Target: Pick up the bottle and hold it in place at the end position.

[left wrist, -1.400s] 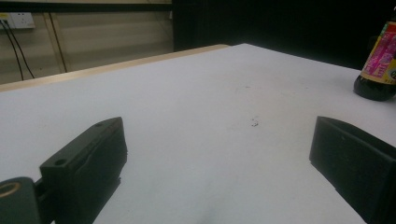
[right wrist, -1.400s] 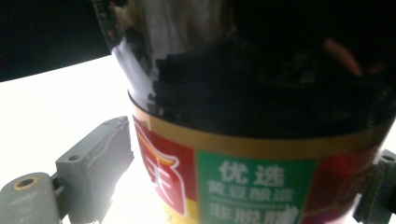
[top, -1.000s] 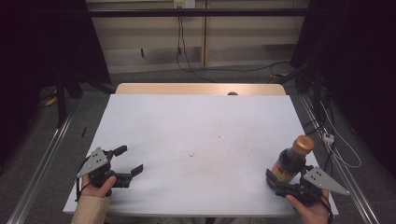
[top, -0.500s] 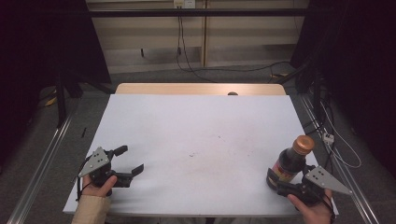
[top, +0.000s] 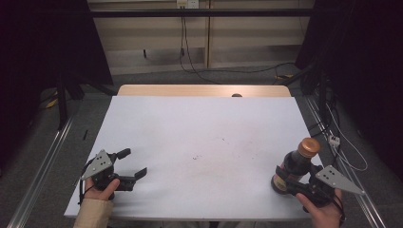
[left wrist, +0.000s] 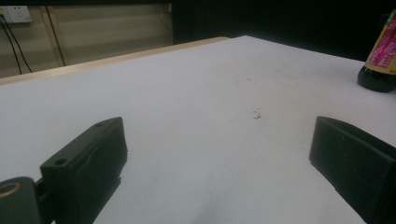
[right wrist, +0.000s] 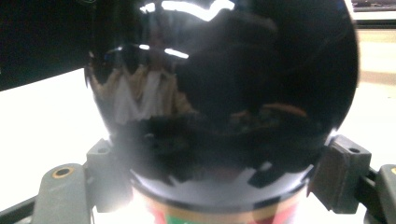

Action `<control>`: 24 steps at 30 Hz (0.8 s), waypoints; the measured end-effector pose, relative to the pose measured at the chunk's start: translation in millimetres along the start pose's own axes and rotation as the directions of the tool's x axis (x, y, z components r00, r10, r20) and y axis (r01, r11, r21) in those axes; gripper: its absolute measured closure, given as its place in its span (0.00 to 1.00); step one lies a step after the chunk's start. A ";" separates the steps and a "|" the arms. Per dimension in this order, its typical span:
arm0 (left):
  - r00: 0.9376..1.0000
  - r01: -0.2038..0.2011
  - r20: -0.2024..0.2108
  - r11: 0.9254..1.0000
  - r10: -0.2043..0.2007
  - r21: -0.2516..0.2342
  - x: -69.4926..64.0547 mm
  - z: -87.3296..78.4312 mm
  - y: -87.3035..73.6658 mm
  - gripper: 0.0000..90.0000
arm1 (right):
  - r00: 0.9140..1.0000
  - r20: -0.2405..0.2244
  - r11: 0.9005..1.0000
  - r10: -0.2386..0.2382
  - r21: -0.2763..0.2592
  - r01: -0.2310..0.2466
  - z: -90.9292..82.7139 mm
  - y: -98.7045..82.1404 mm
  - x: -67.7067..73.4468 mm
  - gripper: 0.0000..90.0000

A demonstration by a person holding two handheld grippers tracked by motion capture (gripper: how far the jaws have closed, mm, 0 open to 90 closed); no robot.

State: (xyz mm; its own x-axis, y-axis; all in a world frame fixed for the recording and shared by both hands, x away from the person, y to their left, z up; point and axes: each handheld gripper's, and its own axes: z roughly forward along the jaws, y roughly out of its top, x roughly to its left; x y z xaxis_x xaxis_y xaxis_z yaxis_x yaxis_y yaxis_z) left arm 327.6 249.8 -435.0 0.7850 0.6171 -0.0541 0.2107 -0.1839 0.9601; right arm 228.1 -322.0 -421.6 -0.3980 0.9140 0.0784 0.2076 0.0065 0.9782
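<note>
Dark-filled bottle (top: pixel 295 164), brown cap (top: pixel 309 145) on

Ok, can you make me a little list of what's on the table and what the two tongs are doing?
table: white top, wooden edge at the far side
bottle: dark, brown cap, colourful label, standing upright at the near right
right tongs: around the bottle's lower part, jaws have just been closing, pads against its sides
left tongs: open, nothing between them, near left
marks: small dark specks mid-table
</note>
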 end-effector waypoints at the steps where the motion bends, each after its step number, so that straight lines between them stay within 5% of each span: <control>1: 1.000 0.000 0.000 1.000 0.000 0.002 0.2 0.4 -0.2 0.04 | 1.000 -0.007 1.000 0.000 -0.002 0.000 0.3 0.3 -0.5 0.25; 24: 1.000 0.012 0.013 1.000 -0.012 0.001 -0.3 1.8 -1.2 0.04 | 0.999 -0.018 1.000 -0.030 0.006 0.030 0.8 2.6 0.6 0.33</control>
State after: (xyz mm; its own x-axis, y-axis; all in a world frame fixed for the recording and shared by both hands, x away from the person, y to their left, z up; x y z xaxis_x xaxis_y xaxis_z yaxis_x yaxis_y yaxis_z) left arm 328.2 248.4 -436.6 0.7897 0.6096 -0.0691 0.2205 -0.1769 0.9592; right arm 229.1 -321.1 -419.2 -0.4203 0.9059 0.0530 0.2011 0.0360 0.9789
